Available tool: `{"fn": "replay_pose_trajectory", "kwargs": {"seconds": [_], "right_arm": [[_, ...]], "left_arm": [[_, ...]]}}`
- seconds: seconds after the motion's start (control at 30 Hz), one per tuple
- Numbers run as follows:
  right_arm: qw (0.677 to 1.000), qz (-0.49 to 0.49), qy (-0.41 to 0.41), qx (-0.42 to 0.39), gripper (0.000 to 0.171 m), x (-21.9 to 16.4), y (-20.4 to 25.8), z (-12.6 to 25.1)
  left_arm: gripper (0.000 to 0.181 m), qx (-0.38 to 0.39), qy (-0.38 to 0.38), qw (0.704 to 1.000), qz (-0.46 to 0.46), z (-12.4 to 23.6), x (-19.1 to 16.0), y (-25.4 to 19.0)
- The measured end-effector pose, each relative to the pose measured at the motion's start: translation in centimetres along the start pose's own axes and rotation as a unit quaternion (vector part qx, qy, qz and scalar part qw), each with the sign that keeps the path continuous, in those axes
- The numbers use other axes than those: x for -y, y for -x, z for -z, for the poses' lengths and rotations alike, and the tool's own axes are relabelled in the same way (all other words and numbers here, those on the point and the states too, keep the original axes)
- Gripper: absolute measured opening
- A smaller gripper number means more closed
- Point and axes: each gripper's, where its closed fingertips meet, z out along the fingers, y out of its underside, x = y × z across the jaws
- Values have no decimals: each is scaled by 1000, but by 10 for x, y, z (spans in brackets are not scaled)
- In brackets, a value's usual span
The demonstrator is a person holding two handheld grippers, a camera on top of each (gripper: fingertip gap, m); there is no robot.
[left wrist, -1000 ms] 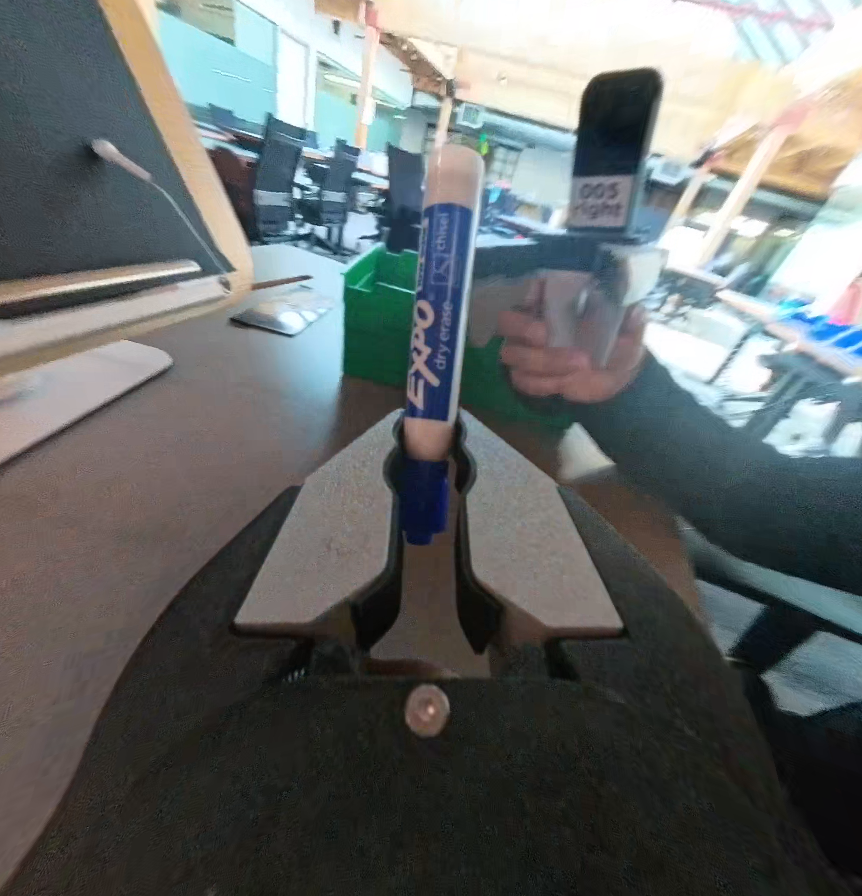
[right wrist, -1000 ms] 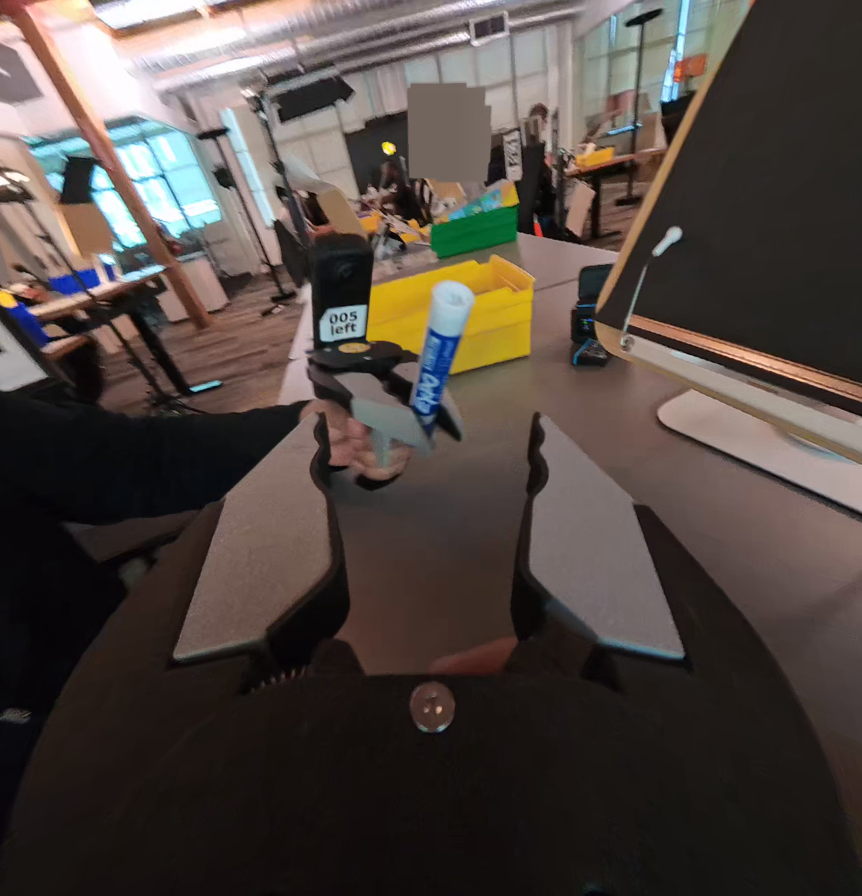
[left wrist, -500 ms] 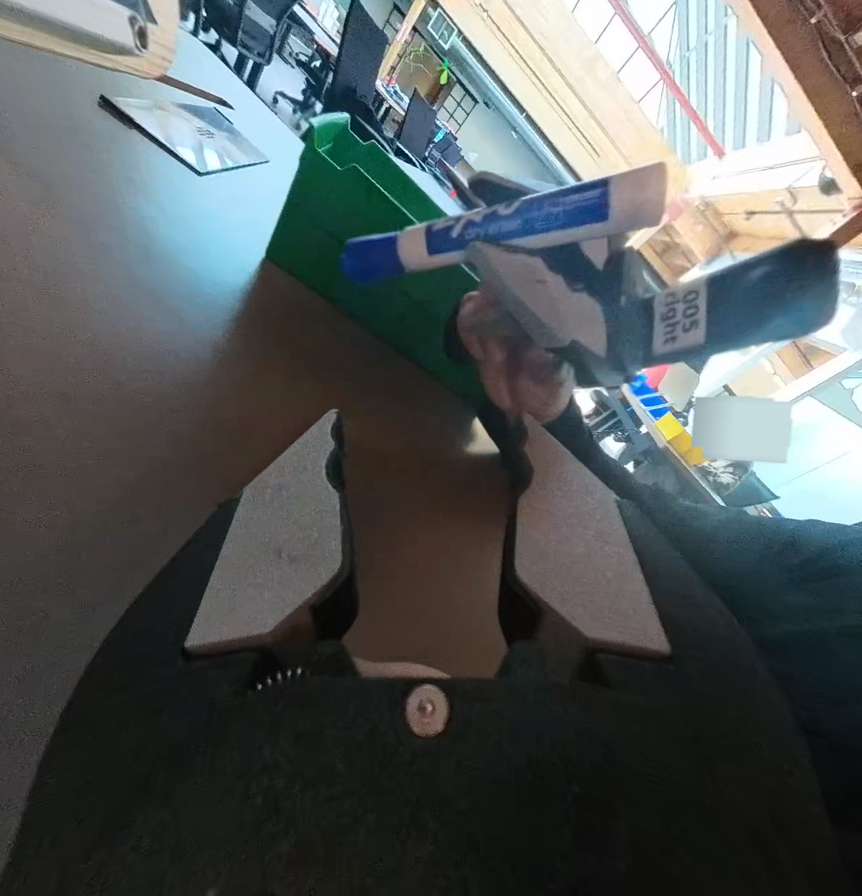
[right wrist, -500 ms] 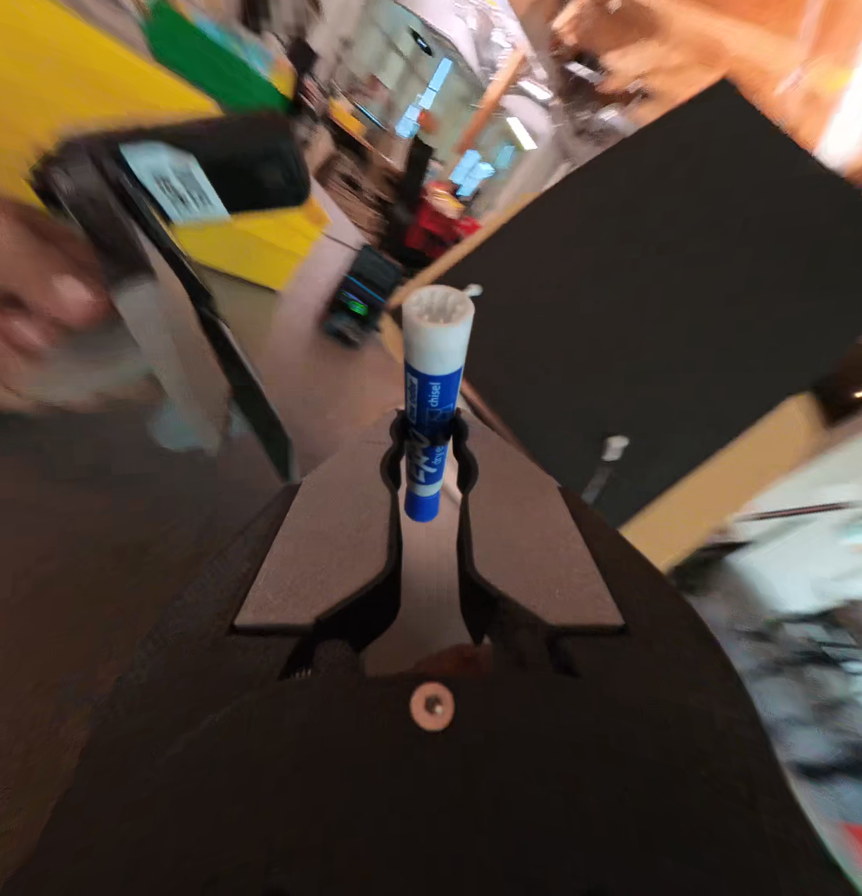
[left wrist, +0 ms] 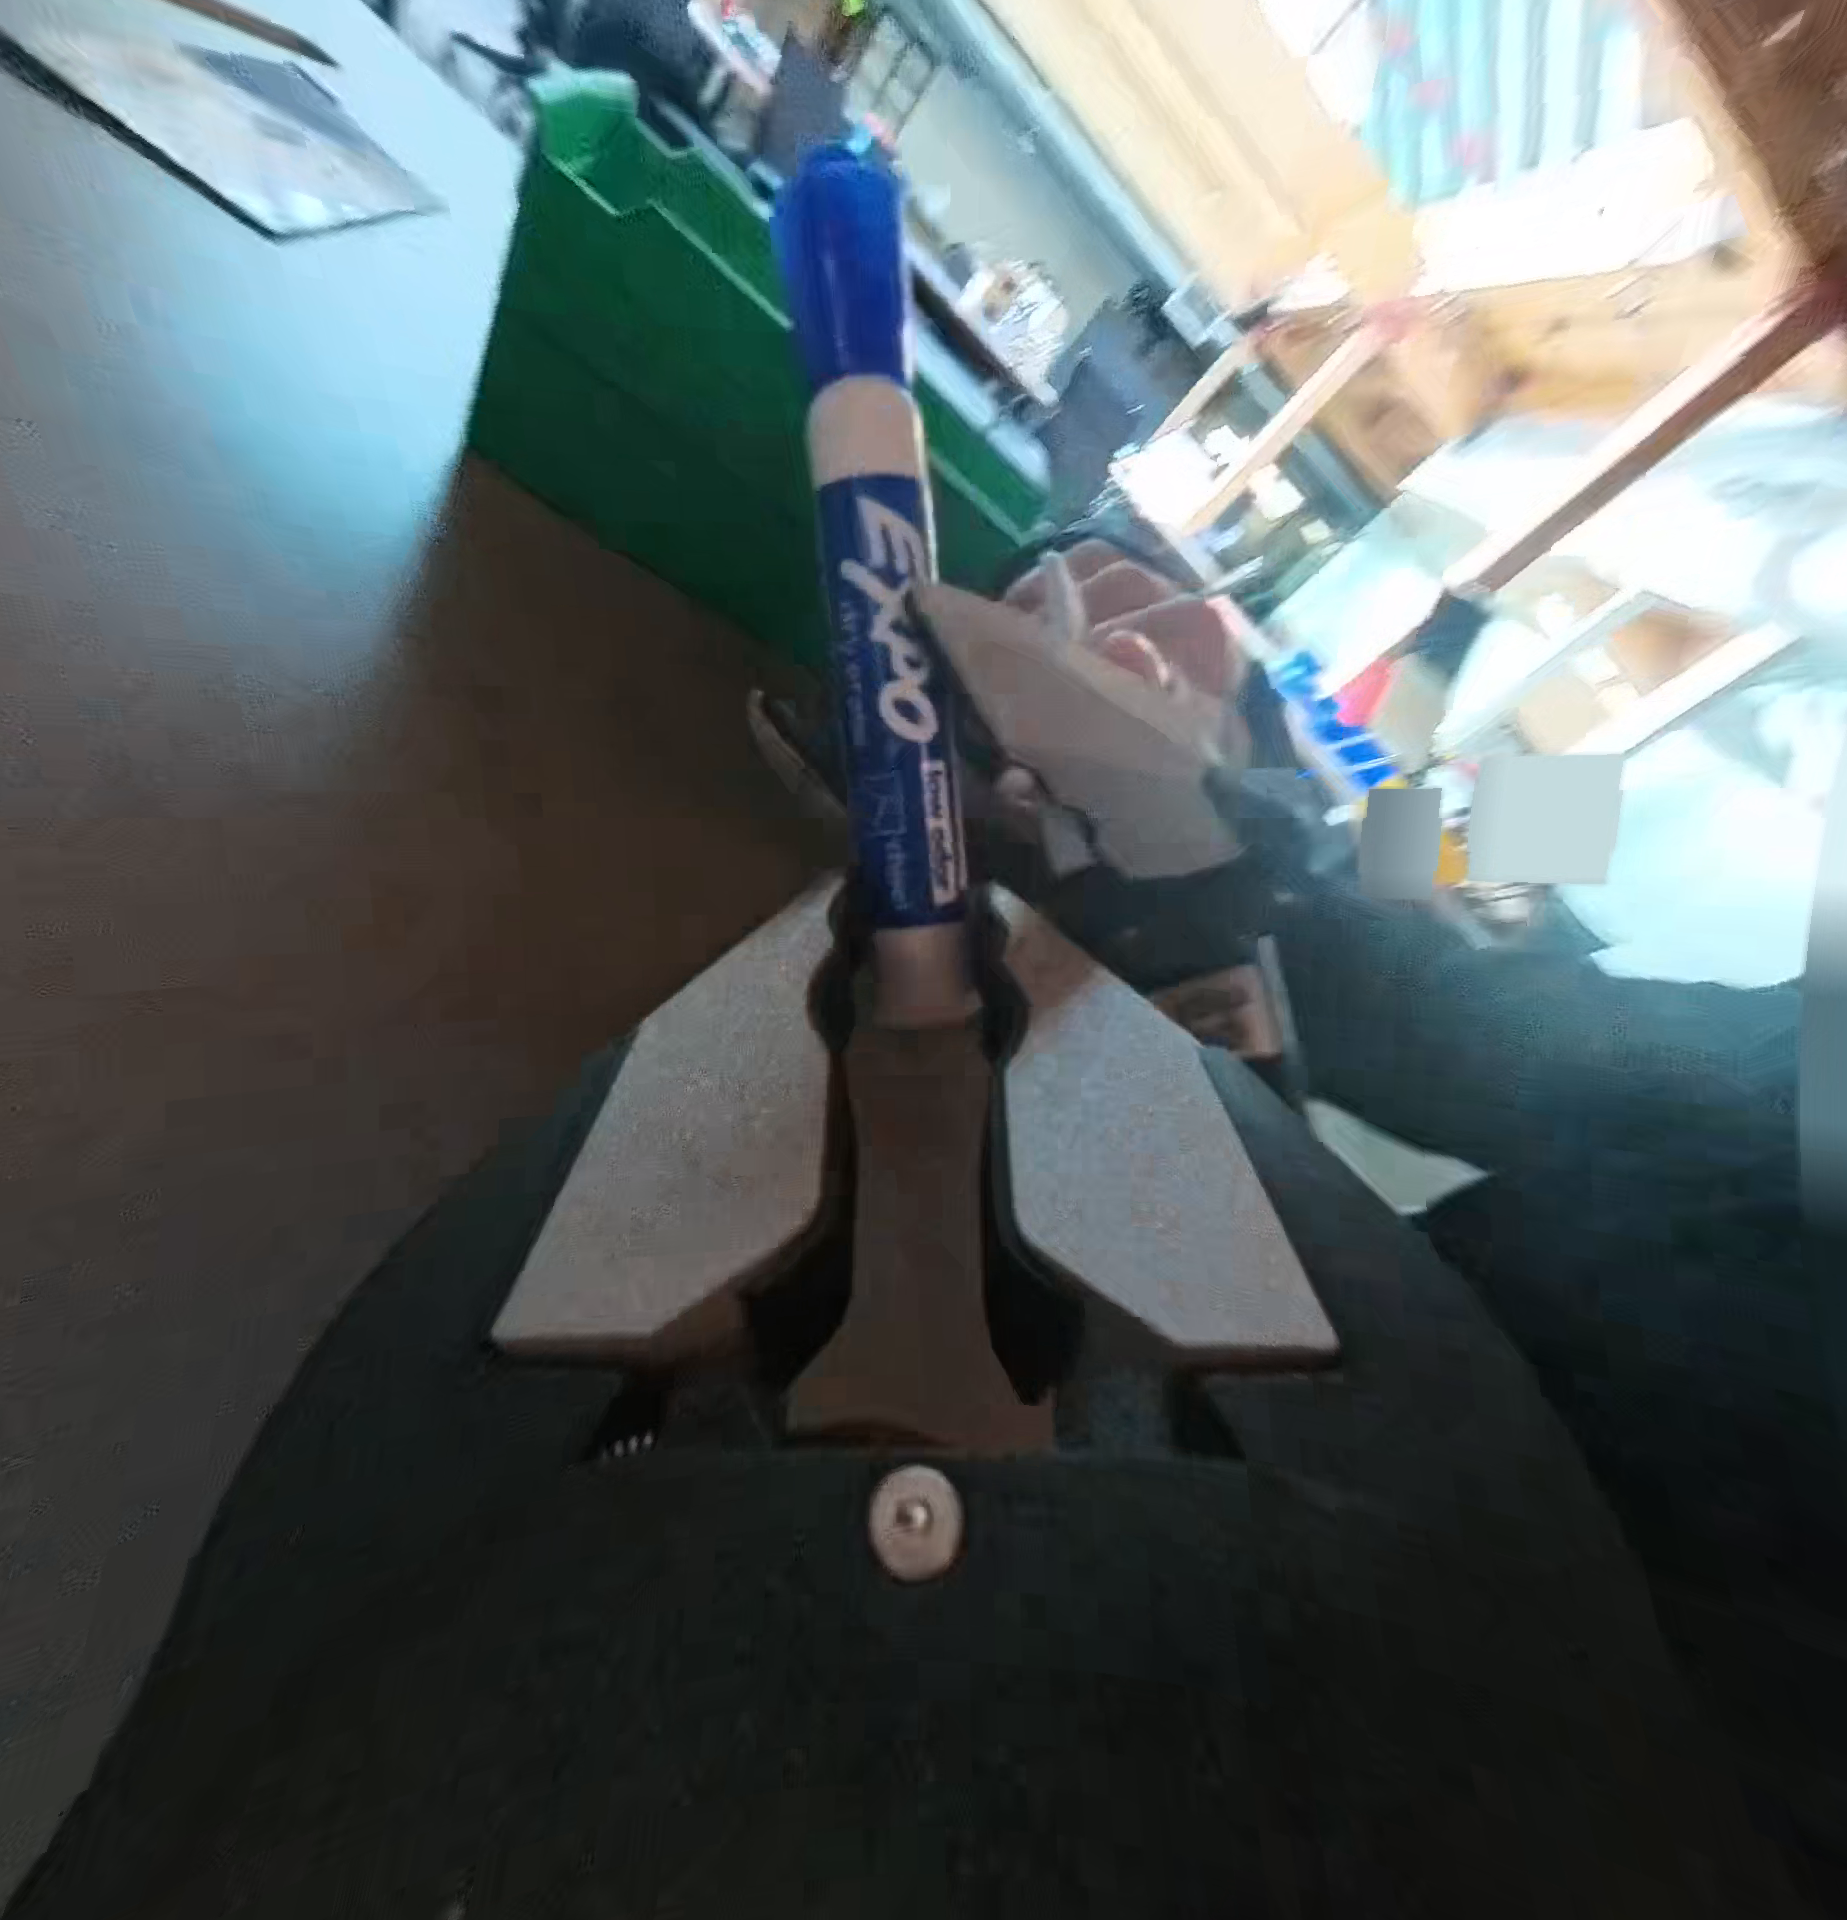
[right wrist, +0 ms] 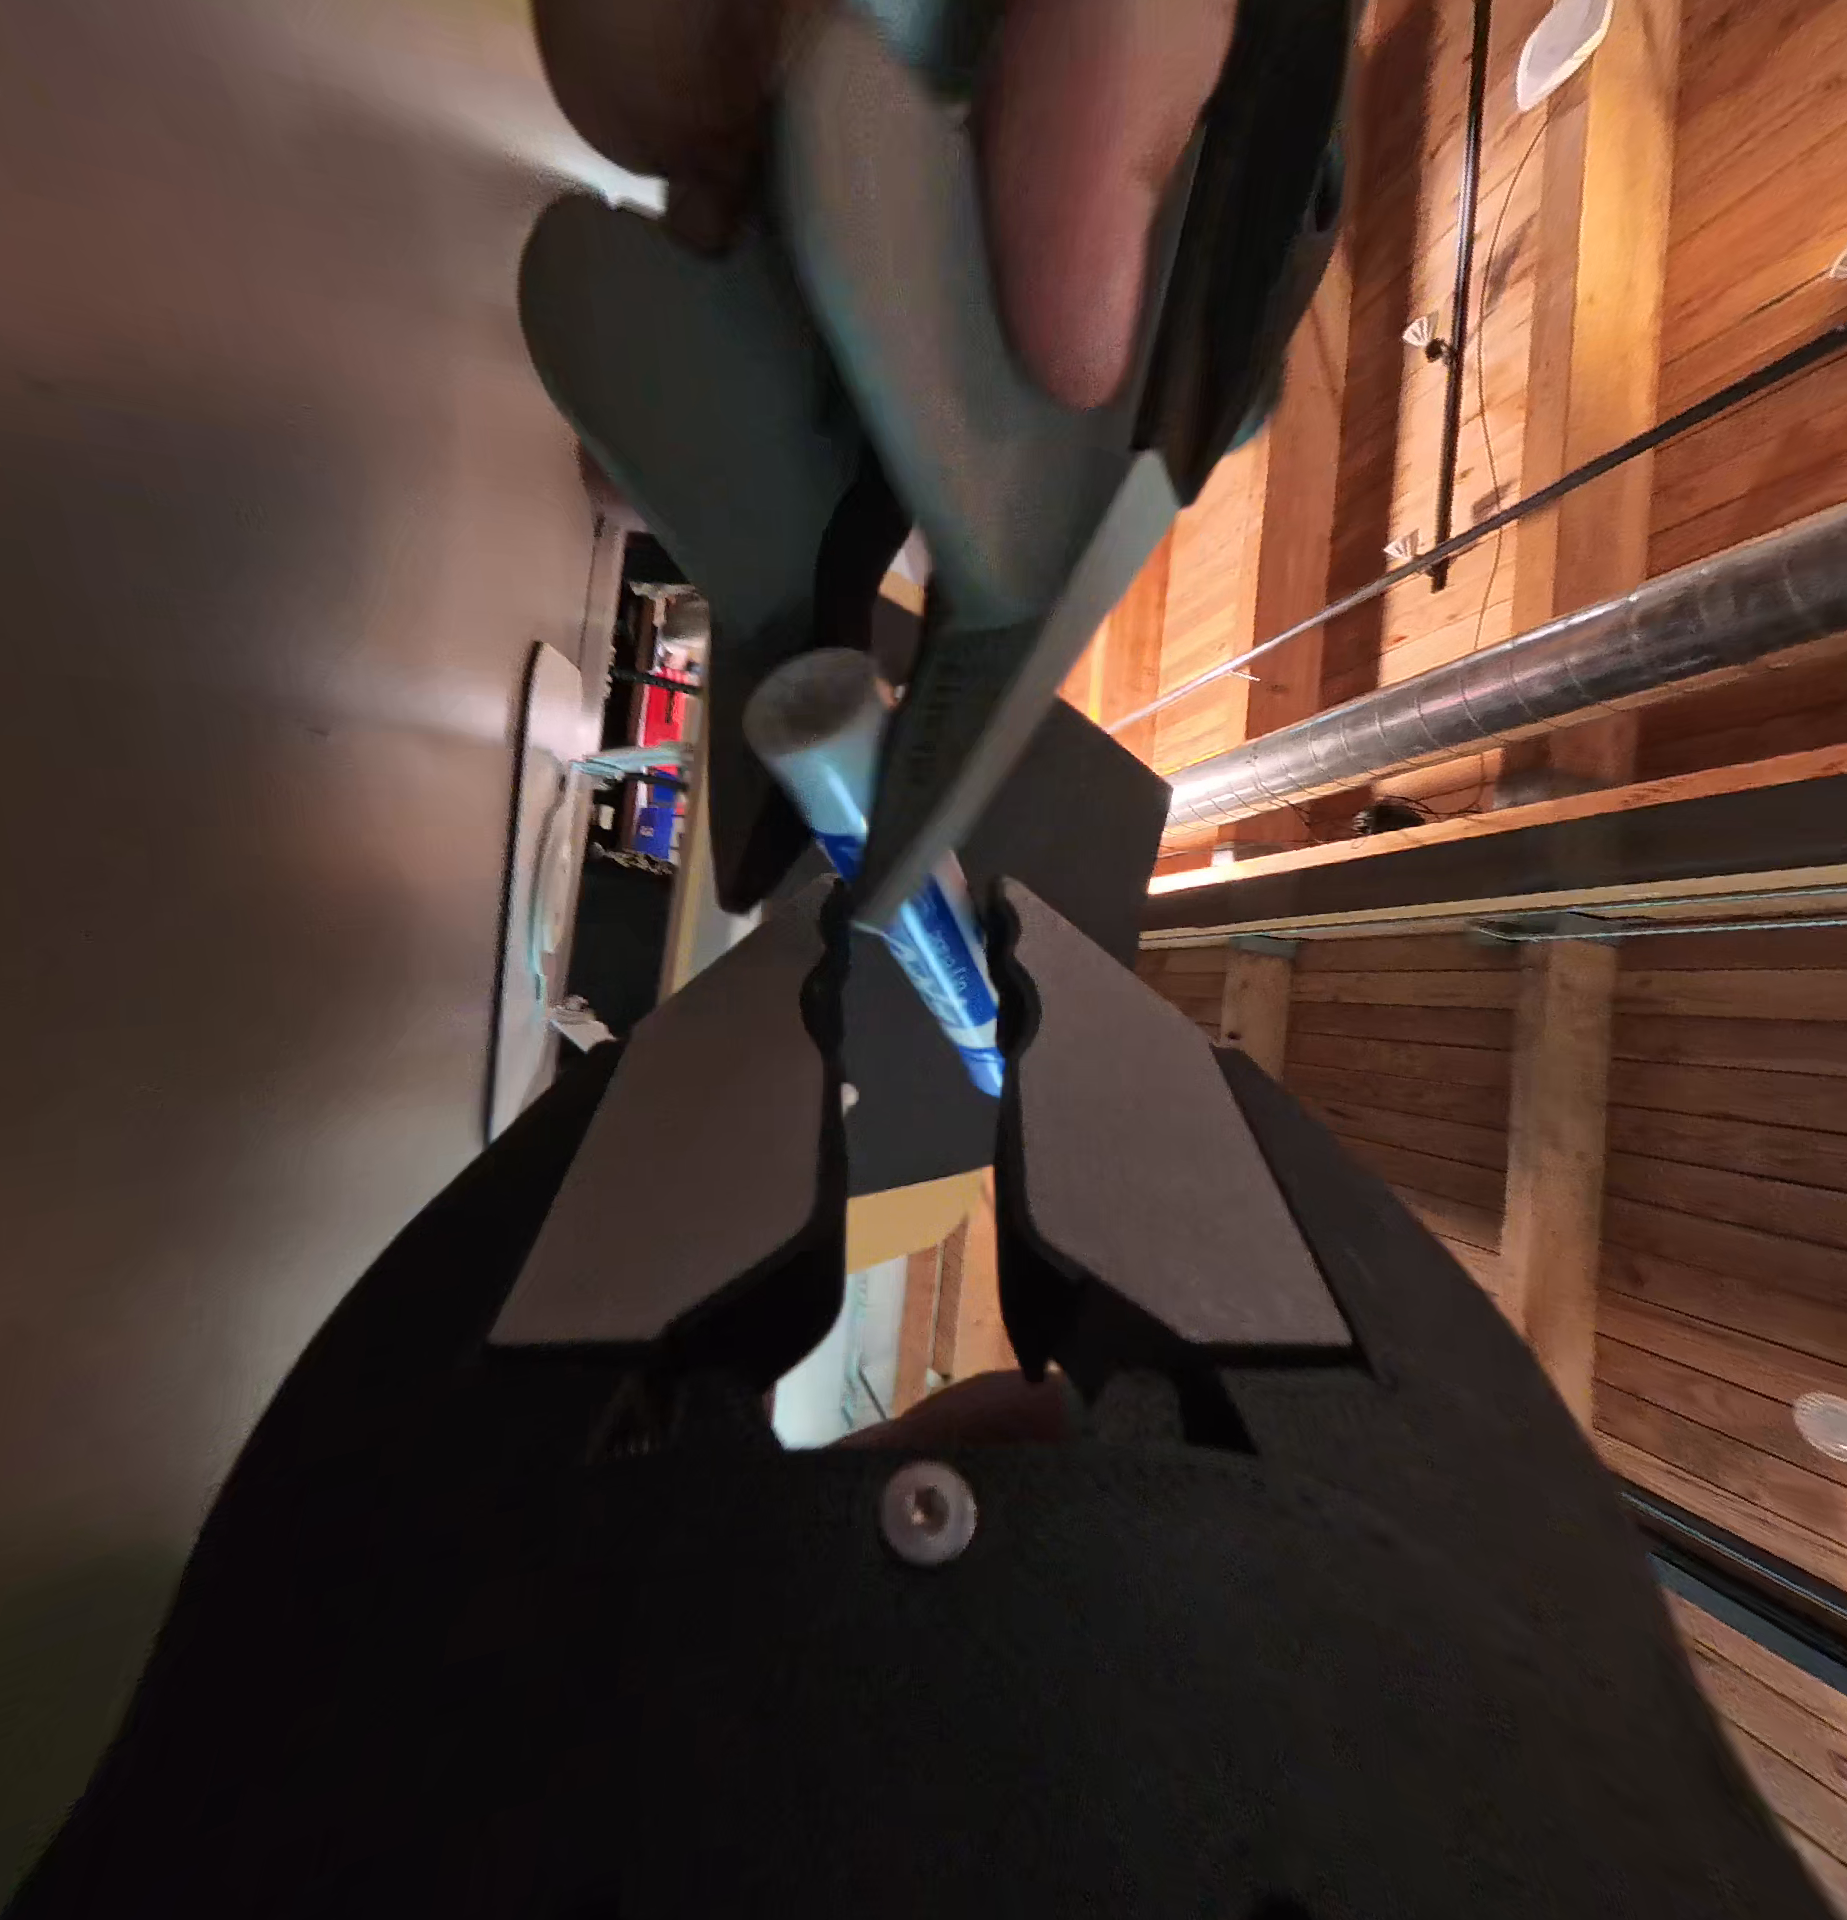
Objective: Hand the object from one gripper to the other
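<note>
Mid-handover, both grippers on the marker [left wrist: 883,582] at once. Left gripper [left wrist: 911,971] had its fingers clamped on the white tail end, so the marker stood up out of the tips with the blue cap at the far end, well above the desk [left wrist: 223,727]. Grabbing the very end looked deliberate: it left the whole barrel free for the other side.

Right gripper [right wrist: 914,961] sat around the labelled mid-barrel. Its fingers were narrowed close to the barrel, but from its own camera I couldn't tell whether they were actually squeezing or just bracketing; a sliver of gap showed on one side. In the left view one right-gripper finger [left wrist: 1012,665] lay against the barrel, with the hand [left wrist: 1127,644] holding that gripper just behind it.

The two grippers met crosswise, probably so their fingers didn't collide.

Green bin [left wrist: 628,364] sat behind on the desk, not involved.

Judgement: the receiving grip came first, then the release. Risk was letting go before the other side was firm.
</note>
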Motion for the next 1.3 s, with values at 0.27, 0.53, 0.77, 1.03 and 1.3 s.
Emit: {"fn": "replay_pose_trajectory", "kwargs": {"seconds": [0.27,0.53,0.77,1.03,1.3], "right_arm": [[996,-73,-1,52,45,-3,23,1],[978,-173,58,100,14,-27,31,-4],[765,-605,220,-30,13,-155,-32,3],[658,-568,479,121,15,-268,18,86],[628,-546,538,135,100,-292,22,102]], "left_arm": [[18,313,151,855,-385,19,-8,50],[28,333,72,837,-429,19,16,38],[44,379,12,843,-381,37,36,54],[39,377,37,846,-375,32,26,64],[47,374,48,853,-362,31,22,67]]}}
